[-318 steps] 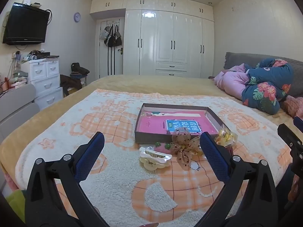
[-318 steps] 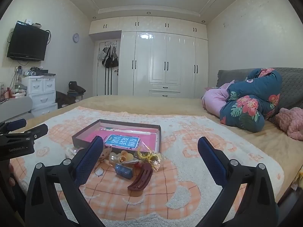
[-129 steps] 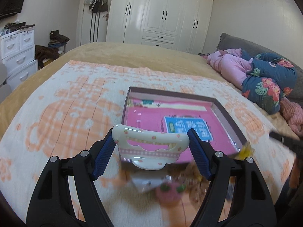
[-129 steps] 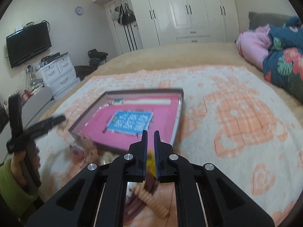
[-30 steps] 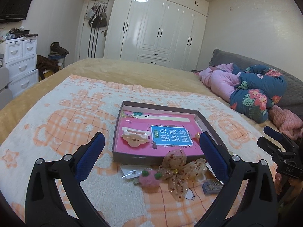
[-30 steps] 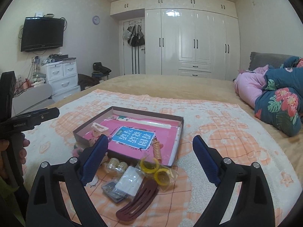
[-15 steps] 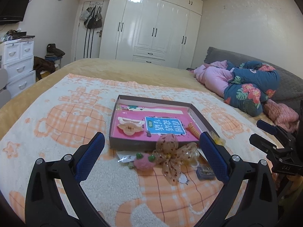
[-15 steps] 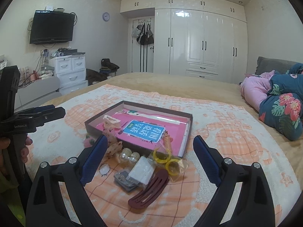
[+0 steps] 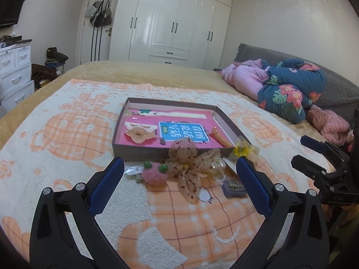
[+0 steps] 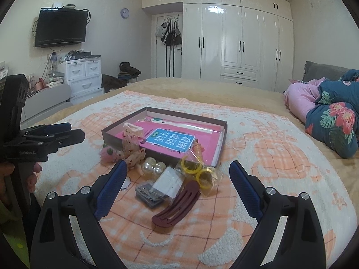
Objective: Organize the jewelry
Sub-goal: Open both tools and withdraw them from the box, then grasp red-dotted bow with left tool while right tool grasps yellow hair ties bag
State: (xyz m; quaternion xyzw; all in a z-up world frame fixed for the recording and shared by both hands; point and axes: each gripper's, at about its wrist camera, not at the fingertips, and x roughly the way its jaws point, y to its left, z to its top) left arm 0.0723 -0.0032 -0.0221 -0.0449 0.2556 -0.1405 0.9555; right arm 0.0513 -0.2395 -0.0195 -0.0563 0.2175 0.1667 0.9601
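Claws left (image 9: 179,177) and right (image 10: 178,178) both spread apart, empty, above hair accessories (image 10: 172,188).

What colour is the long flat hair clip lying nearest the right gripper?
The hair clip is dark maroon, a brownish red. The right wrist view shows it best.

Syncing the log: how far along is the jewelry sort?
Done: a cream hair claw and an orange spiral tie lie in the box. In hand: nothing; left tongs and right tongs are open. Left on the blanket: sequin bow, pink pom-pom, maroon clip, pearl beads, yellow rings bag.
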